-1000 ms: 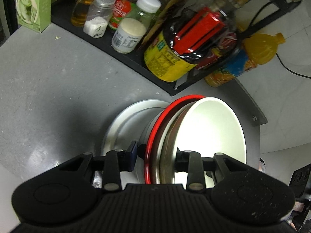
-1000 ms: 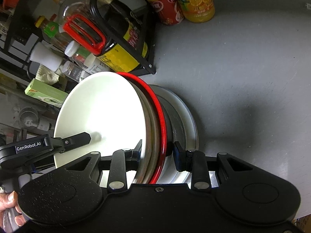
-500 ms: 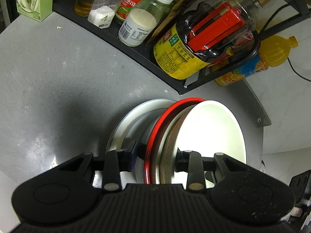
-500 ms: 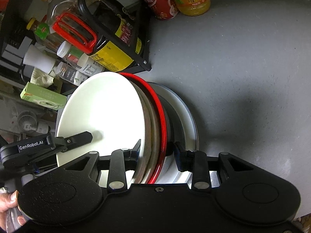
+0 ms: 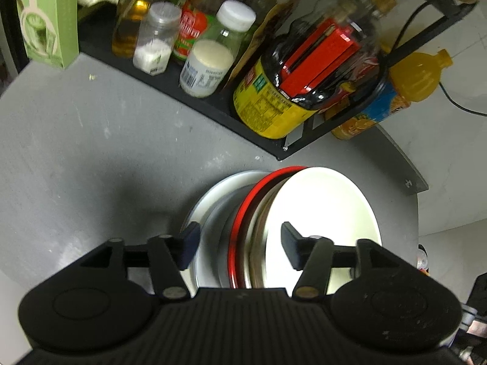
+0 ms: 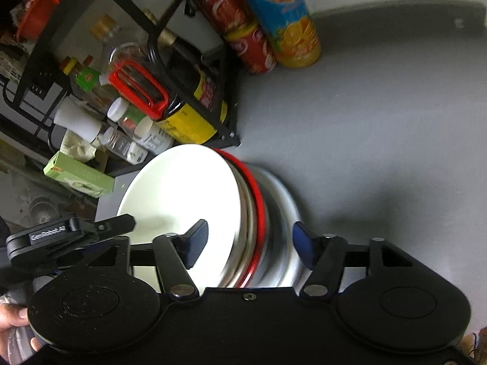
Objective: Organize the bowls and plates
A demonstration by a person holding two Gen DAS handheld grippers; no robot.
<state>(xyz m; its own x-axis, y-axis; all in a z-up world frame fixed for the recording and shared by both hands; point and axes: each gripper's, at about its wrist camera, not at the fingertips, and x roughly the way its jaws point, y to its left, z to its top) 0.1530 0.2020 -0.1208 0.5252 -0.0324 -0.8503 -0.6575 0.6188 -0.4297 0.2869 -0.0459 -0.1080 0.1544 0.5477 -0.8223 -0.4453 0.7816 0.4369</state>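
Now both tools have let go: the left gripper [image 5: 240, 245] and the right gripper [image 6: 249, 240], each pinched on the rims of the stack half a second ago, stand with jaws spread wide on either side of it, touching nothing. That stack sits on the grey counter [image 5: 91, 158] just in front of the black condiment rack [image 5: 194, 97], with the white plate [image 5: 213, 194] at the bottom, the red-rimmed bowl [image 5: 243, 210] nested on it, and the white bowl [image 5: 322, 210] on top. I judge the stack placed, so both tools can back away.
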